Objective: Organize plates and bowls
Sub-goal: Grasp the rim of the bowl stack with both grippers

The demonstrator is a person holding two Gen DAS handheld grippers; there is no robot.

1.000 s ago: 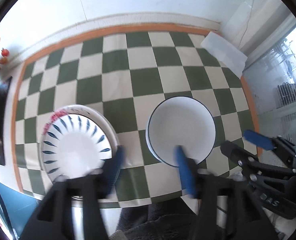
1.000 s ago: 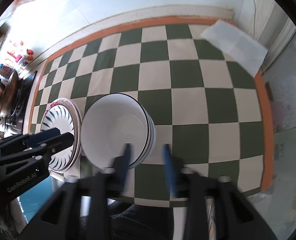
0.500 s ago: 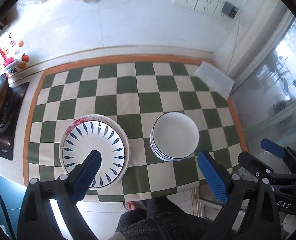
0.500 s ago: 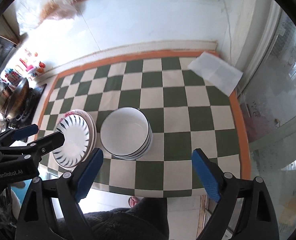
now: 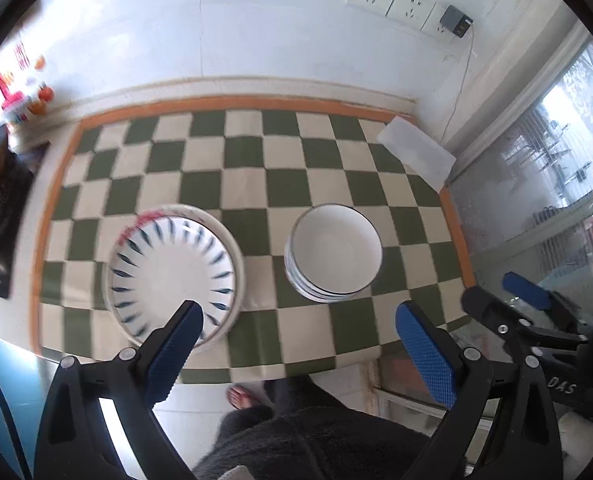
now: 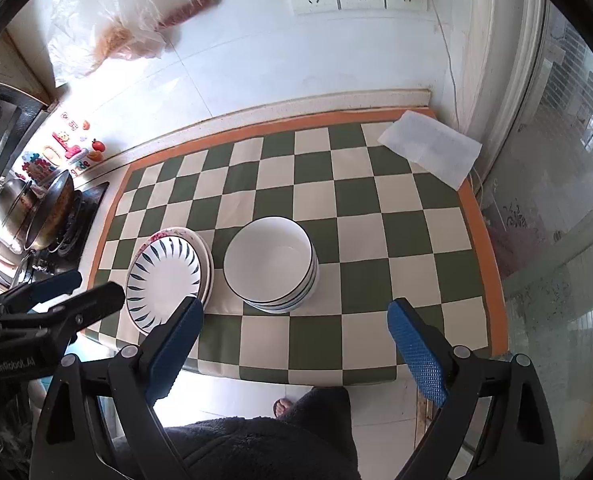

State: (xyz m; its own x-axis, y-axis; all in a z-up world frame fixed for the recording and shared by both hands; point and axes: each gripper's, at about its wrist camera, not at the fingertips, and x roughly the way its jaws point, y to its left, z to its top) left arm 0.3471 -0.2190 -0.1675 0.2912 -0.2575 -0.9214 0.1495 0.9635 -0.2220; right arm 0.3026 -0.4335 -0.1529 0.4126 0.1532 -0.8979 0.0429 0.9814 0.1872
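Left tool (image 5: 296,316) and right tool (image 6: 294,314) both stand wide, empty, above the tabletop (image 6: 376,216). Stacked plates (image 6: 164,276) sit near its left edge, stacked bowls (image 6: 270,264) just beside them.

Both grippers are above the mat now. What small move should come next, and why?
Probably just draw both hands back. The plates sit in one stack, the bowls in another beside it, and the left gripper and right gripper are open and hold nothing. The sorting looks done.
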